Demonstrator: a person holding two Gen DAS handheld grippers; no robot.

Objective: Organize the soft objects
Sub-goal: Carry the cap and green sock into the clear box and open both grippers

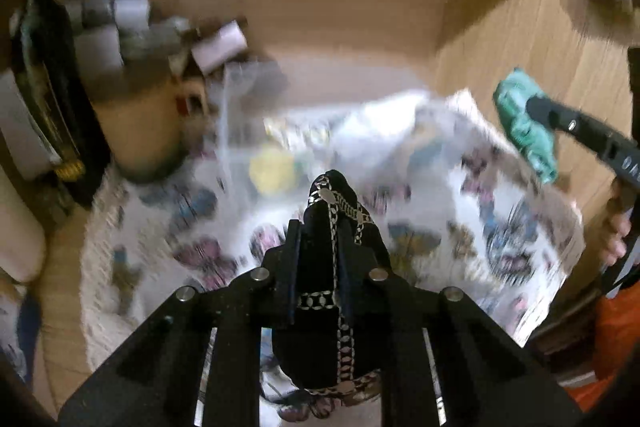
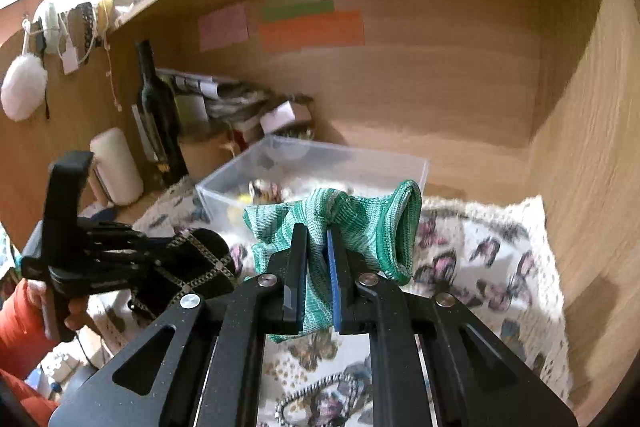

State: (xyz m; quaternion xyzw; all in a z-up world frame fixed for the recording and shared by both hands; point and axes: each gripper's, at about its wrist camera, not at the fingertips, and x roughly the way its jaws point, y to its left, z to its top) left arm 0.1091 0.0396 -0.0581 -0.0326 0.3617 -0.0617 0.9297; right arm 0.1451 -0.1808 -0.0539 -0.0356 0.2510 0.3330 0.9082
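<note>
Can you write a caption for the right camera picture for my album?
Right gripper pinches a green sock above the butterfly cloth, near a clear box.

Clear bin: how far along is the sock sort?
Done: the clear bin already holds a few small items, too blurred to identify. In hand: the left gripper is shut on a black chain-pattern sock, and the right gripper is shut on a green sock, both above the butterfly cloth. Left: neither sock is in the bin yet.
</note>
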